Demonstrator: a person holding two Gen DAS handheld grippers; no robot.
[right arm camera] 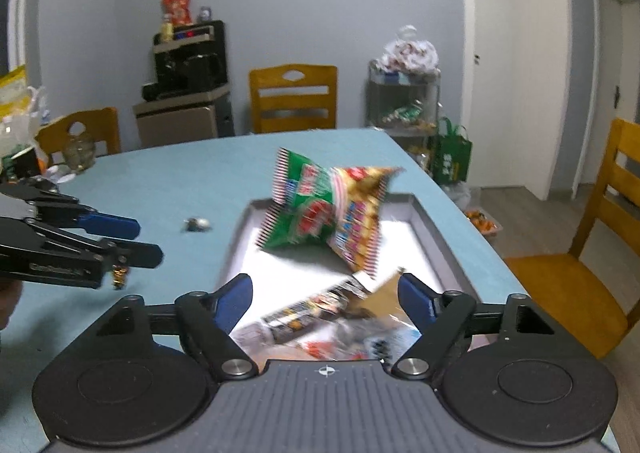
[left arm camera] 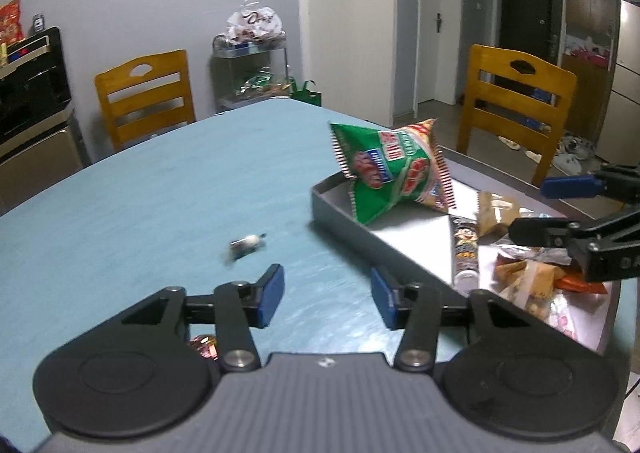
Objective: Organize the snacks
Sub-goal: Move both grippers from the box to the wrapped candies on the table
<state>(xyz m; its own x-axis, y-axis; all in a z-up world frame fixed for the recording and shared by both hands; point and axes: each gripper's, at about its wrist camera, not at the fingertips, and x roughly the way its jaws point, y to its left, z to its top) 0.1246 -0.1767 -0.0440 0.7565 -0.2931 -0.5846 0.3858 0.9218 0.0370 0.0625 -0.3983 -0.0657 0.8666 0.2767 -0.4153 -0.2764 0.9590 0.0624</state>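
- Green snack bag point(right arm camera: 320, 213) — blurred, perhaps airborne — sits over the tray's point(right arm camera: 440, 237) far end, beyond the right gripper point(right arm camera: 324, 293), jaws wide, empty.
- Left gripper point(left arm camera: 326, 297) parted, empty, over the table point(left arm camera: 160, 193), left of the tray.

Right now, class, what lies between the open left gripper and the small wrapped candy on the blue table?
Bare blue table separates left gripper from small wrapped candy, in the left wrist view.
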